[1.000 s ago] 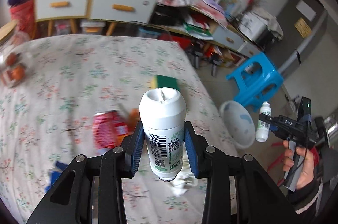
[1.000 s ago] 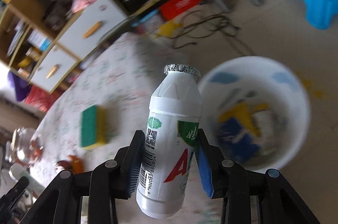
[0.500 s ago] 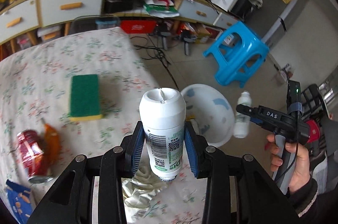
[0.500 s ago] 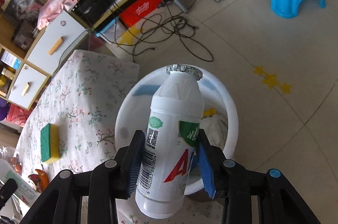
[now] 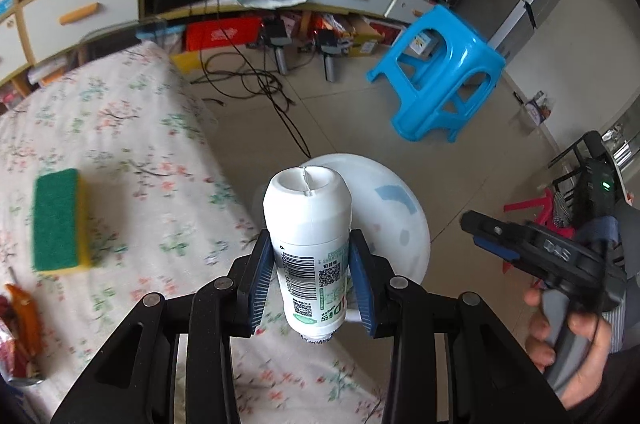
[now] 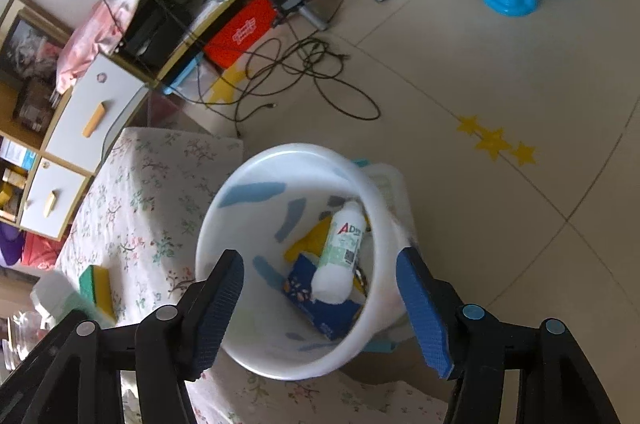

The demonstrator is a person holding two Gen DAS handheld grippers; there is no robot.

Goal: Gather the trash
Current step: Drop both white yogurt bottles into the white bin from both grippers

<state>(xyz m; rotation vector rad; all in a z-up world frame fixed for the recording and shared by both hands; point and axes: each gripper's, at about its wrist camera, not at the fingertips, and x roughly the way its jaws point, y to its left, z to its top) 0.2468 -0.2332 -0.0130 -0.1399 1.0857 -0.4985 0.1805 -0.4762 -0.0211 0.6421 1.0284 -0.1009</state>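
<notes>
My left gripper is shut on a white drink bottle, held upside down above the table edge, just before the white trash bin. My right gripper is open and empty, right above the white trash bin. A second white bottle lies inside the bin on a blue wrapper and yellow scraps. The right gripper also shows in the left wrist view, open, to the right of the bin.
A green and yellow sponge lies on the floral tablecloth; it also shows in the right wrist view. An orange wrapper lies at the left edge. A blue stool and cables are on the floor.
My right gripper opened and its bottle dropped into the bin. My left gripper carried its bottle rightward toward the bin.
</notes>
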